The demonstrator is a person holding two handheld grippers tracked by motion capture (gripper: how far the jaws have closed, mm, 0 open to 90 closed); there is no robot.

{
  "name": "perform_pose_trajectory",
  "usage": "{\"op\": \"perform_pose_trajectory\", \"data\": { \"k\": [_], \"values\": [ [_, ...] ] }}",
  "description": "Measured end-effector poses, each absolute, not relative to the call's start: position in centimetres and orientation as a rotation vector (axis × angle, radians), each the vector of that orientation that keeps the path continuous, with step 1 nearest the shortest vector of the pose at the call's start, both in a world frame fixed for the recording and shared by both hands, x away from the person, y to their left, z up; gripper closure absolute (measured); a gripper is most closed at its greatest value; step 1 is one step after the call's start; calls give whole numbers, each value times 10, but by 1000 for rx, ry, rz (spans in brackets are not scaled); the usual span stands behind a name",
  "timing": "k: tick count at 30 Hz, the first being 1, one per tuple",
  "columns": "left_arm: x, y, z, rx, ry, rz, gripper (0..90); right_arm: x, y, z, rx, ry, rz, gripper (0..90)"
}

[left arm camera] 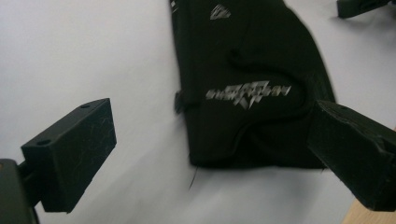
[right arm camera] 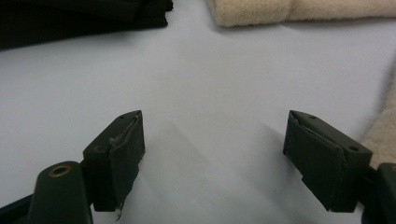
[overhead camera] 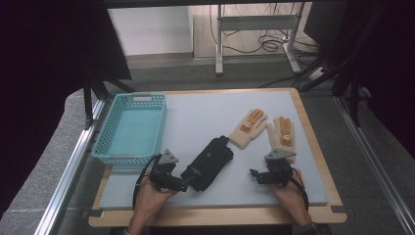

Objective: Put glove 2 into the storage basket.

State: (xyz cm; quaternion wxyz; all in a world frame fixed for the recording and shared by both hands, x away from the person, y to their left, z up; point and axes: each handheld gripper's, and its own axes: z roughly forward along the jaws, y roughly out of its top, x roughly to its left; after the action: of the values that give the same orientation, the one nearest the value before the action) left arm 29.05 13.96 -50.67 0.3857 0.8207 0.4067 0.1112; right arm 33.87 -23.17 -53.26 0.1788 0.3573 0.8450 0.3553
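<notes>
The black fabric glove with silver lettering (left arm camera: 247,88) lies flat mid-bench, at twelve o'clock from the left claw (overhead camera: 188,184), whose jaws stand wide with nothing between them. It looks soft, light and floppy, so the cuff edge is probably the best pinch, though blur hides its thickness.

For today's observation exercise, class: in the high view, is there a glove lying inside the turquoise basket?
No, the turquoise basket holds nothing, while the black gloves and the two beige gloves lie on the table.
</notes>
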Motion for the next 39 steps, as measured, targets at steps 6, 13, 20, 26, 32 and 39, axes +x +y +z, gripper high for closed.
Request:
{"op": "perform_pose_trajectory", "data": {
  "k": [6, 13, 20, 26, 32, 39],
  "values": [
    [304, 118, -504, 2110, 1029, 265, 9, 339, -232, -533, 1011, 2389, 1006, 201],
    [318, 88, -511, 2158, 1029, 253, 0, 339, -232, -533, 1011, 2389, 1006, 201],
    [337, 78, -524, 2213, 1090, 292, 0, 339, -232, -533, 1011, 2389, 1007, 201],
    [336, 65, -526, 2254, 1059, 224, 0, 339, -232, -533, 1011, 2389, 1007, 201],
    [339, 52, -532, 2337, 1059, 317, 0, 339, -232, -533, 1012, 2388, 1007, 201],
    [349, 66, -527, 2299, 1092, 308, 228, 339, -232, -533, 1011, 2388, 1007, 202]
  ]
}}
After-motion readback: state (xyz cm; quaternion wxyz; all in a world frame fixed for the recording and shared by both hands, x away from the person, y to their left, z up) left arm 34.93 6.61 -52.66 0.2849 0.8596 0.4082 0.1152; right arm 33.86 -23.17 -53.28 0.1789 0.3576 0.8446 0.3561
